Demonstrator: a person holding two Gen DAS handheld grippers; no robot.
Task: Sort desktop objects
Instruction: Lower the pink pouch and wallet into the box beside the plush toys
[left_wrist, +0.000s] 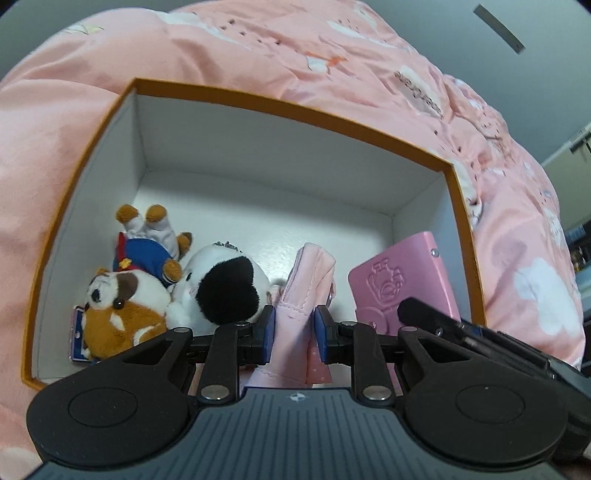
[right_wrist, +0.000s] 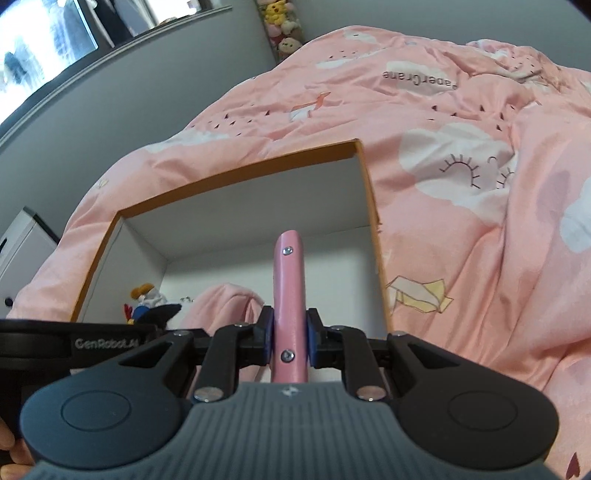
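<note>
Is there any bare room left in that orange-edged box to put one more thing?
Yes: the white floor along the far wall of the orange-rimmed cardboard box is bare. The near half is crowded: brown-and-white plush dog, black-and-white plush, pink fabric pouch in the left tongs, and pink embossed notebook held by the right tongs.

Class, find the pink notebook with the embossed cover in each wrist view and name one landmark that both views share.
Left wrist view: the pink notebook stands at lower right inside the box, cover facing the camera, the right tongs on its edge.
Right wrist view: the notebook is at centre, seen edge-on, clamped in the right tongs.
Shared landmark: the orange-rimmed box.
</note>
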